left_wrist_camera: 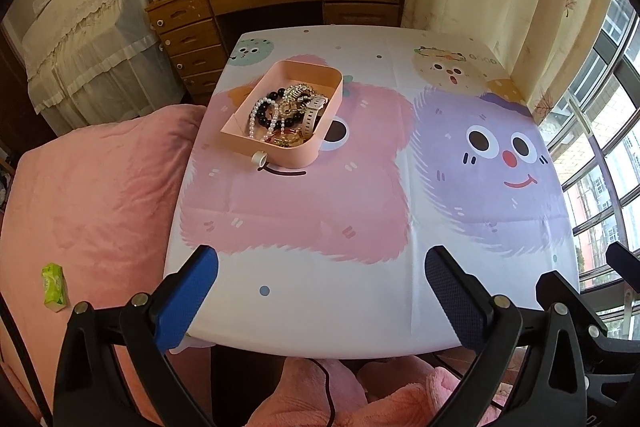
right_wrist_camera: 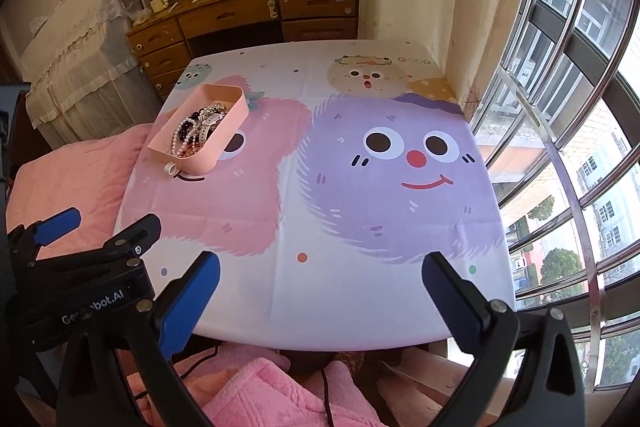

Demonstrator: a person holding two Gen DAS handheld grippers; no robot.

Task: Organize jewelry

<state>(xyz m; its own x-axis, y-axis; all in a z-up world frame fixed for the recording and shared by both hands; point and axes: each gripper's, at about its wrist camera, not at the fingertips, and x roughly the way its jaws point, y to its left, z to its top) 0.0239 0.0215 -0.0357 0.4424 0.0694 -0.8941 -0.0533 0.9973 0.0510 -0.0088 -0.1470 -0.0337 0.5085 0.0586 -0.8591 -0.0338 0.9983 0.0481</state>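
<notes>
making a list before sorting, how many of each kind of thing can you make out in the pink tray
pearl strand: 1
black bead strand: 1
watch: 1
gold tangle, pieces too knotted to separate: counted as 1
total: 4 at least, all in the pink tray

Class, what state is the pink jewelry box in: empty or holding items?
Holding items: the pink box contains a pearl strand, dark beads and a watch.
</notes>
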